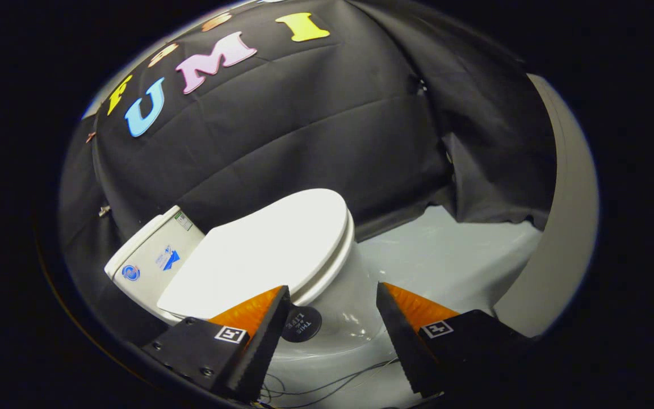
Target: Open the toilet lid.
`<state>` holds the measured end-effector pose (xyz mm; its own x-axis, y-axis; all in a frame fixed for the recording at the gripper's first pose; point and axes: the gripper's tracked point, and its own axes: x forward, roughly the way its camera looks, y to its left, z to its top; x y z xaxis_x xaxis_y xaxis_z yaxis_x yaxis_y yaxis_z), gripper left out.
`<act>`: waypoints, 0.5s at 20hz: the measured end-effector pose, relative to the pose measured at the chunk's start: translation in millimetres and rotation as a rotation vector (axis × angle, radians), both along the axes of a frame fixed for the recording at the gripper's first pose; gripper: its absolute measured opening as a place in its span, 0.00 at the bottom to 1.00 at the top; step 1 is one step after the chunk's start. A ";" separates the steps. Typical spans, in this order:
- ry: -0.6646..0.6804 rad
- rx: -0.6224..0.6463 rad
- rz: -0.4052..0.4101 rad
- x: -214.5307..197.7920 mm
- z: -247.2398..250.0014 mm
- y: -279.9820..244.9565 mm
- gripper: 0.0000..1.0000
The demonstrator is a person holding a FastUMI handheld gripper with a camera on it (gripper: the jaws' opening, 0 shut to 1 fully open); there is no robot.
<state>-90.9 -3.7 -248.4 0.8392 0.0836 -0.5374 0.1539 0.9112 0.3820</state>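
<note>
- The toilet [327, 307] is the landmark here: a white one, seen tilted, standing on a pale glossy floor [446, 255] with the booth's black cloth wall [304, 130] hanging behind it.
- The toilet lid [259, 255] lies down flat over the seat, closed; its rounded front end is on the side away from the cistern, and a thin line of seat rim shows beneath that edge.
- The cistern [151, 261] sits at the lid's hinge end, against the cloth wall, with small stickers on its face (too small to make out).
- The bowl's white pedestal drops from under the lid's front end to the floor; a round dark sticker [301, 324] sits on the bowl just below the lid's edge.
- The claw [332, 292] hangs released, its two fingers spread well apart and holding nothing.
- One finger's tip overlaps the lid's near edge, next to the round sticker; whether it touches I cannot tell. The other finger stands off the bowl's far side, over the floor.
- The bowl's side shows in the gap between the fingers.
- Thin dark wires [327, 386] trail across the floor at the toilet's foot, just under the fingers.
- A pale curved panel [565, 227] rises past the floor on the side of the toilet away from the cistern.
</note>
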 end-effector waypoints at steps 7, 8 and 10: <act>0.060 0.374 -0.057 -0.4 -7.2 29.4 0.75; 0.082 0.430 -0.097 -4.0 -9.4 28.5 0.66; 0.106 0.557 -0.122 -2.9 -11.2 32.7 0.48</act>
